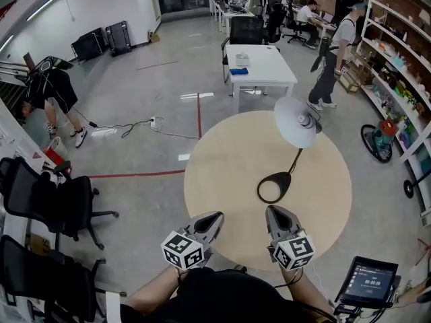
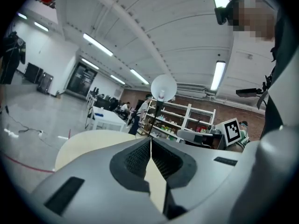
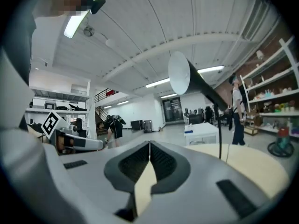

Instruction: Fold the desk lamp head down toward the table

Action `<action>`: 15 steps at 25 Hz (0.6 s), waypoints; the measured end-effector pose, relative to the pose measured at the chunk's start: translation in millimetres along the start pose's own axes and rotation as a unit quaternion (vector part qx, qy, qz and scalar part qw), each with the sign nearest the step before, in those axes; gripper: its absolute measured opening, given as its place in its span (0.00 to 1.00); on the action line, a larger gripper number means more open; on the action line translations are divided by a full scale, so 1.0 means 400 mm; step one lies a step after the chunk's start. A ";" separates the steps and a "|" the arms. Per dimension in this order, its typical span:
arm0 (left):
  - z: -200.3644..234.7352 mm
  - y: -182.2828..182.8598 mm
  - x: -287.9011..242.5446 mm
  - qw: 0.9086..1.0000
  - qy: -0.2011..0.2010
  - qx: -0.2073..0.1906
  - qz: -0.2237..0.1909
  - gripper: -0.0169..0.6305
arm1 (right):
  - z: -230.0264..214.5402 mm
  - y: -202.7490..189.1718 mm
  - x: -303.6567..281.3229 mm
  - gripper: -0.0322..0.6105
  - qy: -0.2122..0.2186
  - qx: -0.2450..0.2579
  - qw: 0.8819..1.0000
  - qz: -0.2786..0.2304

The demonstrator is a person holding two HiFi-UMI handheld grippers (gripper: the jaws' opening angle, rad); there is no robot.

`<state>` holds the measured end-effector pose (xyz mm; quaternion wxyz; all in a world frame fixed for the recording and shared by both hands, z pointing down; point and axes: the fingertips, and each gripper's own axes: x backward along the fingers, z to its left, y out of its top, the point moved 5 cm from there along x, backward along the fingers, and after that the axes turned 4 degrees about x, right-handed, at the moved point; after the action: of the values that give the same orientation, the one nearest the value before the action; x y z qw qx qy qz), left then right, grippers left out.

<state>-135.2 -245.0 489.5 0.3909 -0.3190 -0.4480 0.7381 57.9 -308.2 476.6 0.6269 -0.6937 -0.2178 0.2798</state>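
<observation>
The right hand-held gripper [image 1: 273, 211] has its jaws fully together, with nothing between them. The left hand-held gripper [image 1: 213, 217] is the same, closed and empty. Both are over the near edge of the round bench [image 1: 222, 160], on the person's side of the lamp base [image 1: 274, 186].

The right one is almost straight in front of the lamp base and near it. The left one is also in front of the lamp base but further to the left, so the right hand is the nearer one.

The desk lamp stands on the bench, right of its middle. Its thin dark lamp arm [image 1: 295, 160] starts at the far edge of the lamp base and goes up and away from the person, leaning a little to the right. The white lamp head [image 1: 295, 122] sits at the top, beyond the lamp base and high above it, not yet folded down. In the left gripper view the shade shows its round face, and in the right gripper view it is seen from the side.

I think the coming move must go forward and upward, along the line of the lamp arm. The right hand-held gripper seems best placed for the lamp head, and the left one could hold the lamp base still. The closed jaws would have to open for a grasp, or they could only push.
</observation>
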 end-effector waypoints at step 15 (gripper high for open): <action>-0.020 0.459 -0.273 0.973 -0.154 -0.127 -0.118 0.04 | -0.125 0.353 -0.007 0.06 -0.139 0.092 0.976 -0.137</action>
<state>-128.4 -389.6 332.1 0.3576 -0.1931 -0.6273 0.6643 82.2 -364.3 339.8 0.6843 -0.5505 -0.3692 0.3039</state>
